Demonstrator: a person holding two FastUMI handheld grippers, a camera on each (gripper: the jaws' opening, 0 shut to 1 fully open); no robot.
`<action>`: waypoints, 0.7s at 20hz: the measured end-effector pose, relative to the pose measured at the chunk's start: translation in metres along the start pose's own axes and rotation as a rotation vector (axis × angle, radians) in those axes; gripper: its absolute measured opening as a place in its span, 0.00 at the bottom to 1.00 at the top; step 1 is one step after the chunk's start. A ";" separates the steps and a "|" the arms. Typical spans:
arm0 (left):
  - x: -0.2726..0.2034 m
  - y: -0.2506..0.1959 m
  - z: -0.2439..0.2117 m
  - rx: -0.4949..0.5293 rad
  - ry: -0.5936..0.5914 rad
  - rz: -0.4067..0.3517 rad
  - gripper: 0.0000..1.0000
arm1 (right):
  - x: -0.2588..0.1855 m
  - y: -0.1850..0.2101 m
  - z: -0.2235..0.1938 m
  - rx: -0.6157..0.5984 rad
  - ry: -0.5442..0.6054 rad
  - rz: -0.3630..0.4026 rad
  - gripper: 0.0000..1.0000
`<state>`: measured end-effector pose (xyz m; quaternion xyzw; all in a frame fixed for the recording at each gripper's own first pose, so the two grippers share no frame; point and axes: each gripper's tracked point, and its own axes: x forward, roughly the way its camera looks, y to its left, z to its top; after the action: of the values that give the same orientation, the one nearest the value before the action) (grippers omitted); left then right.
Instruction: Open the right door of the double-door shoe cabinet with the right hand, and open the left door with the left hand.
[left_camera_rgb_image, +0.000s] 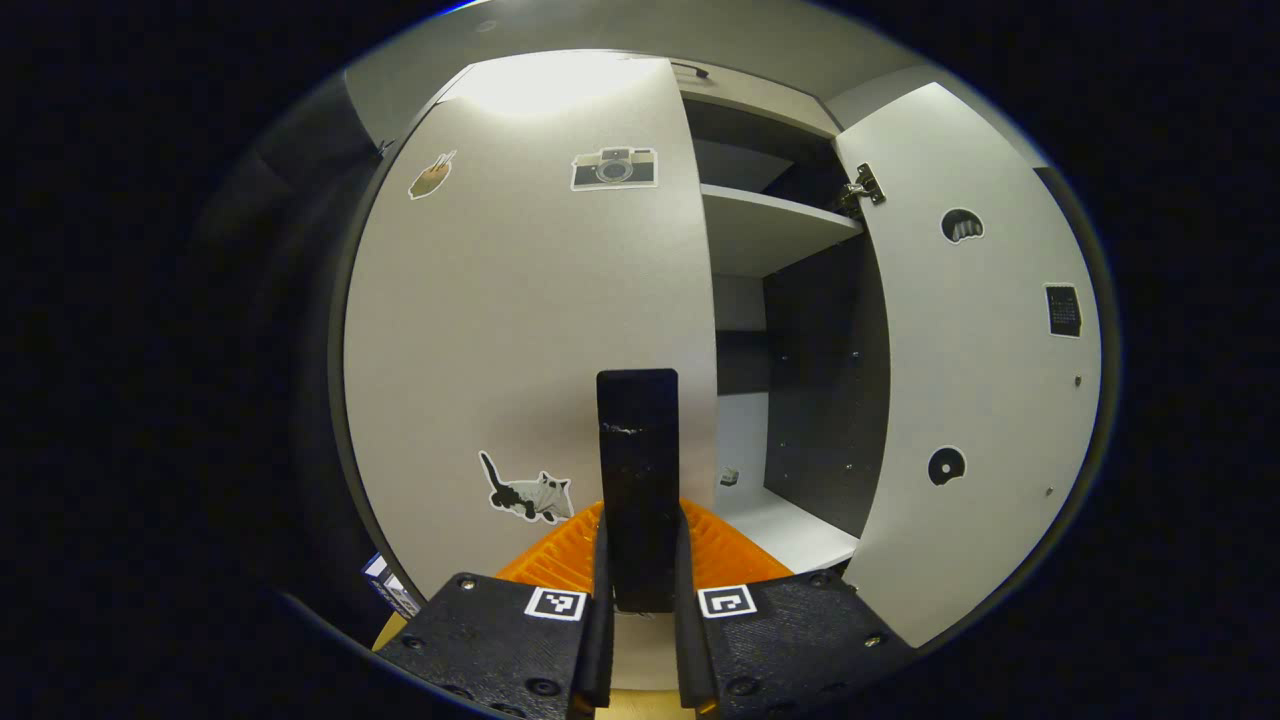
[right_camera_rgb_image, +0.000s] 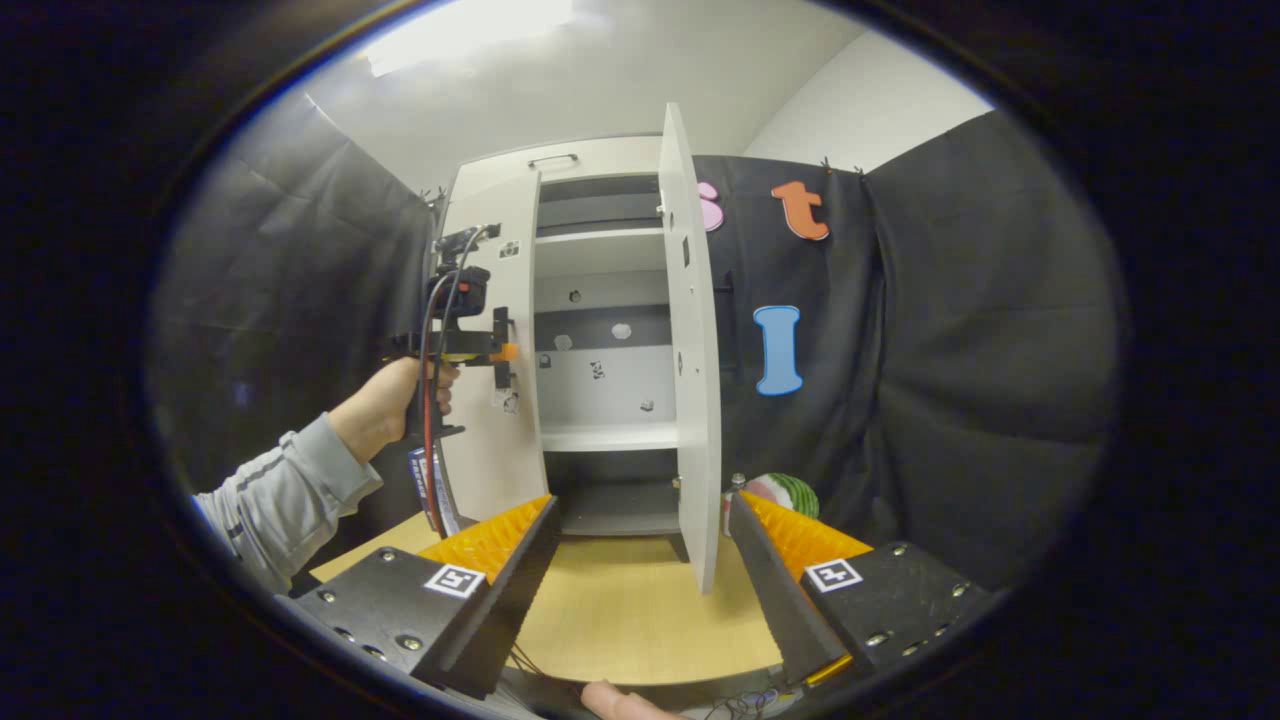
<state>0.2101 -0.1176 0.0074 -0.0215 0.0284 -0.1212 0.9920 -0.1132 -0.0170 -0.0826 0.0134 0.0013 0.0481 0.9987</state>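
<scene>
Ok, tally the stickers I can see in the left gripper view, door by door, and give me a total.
Left door stickers: 3
Right door stickers: 3
Total: 6

In the left gripper view, the left gripper (left_camera_rgb_image: 640, 640) is closing around a black upright handle (left_camera_rgb_image: 638, 480), and that handle is hiding a strip of the left door (left_camera_rgb_image: 520, 330) behind it; the handle's lower end is disappearing between the fingers, so the contact there is hard to judge. To the right of that door, the cabinet's lower shelf (left_camera_rgb_image: 790, 530) is holding a small pale object (left_camera_rgb_image: 729, 477), too small to identify. In the right gripper view, the left gripper (right_camera_rgb_image: 500, 350) is sitting against that door, perhaps gripping its handle, though the fingers are too tiny to read. Right of that door, the open right door (right_camera_rgb_image: 690, 350) is covering part of a round striped thing (right_camera_rgb_image: 785, 493).
</scene>
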 end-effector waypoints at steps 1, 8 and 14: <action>-0.005 0.001 -0.001 0.005 0.010 -0.007 0.27 | -0.001 0.001 0.001 -0.002 0.003 -0.007 1.00; -0.034 0.007 -0.002 -0.016 0.042 -0.028 0.27 | -0.006 -0.001 0.002 0.015 0.006 -0.037 1.00; -0.060 0.017 -0.002 -0.012 0.032 -0.026 0.27 | -0.008 0.001 0.007 0.059 -0.008 -0.029 1.00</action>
<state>0.1563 -0.0868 0.0081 -0.0258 0.0446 -0.1344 0.9896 -0.1207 -0.0170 -0.0756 0.0431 -0.0008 0.0336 0.9985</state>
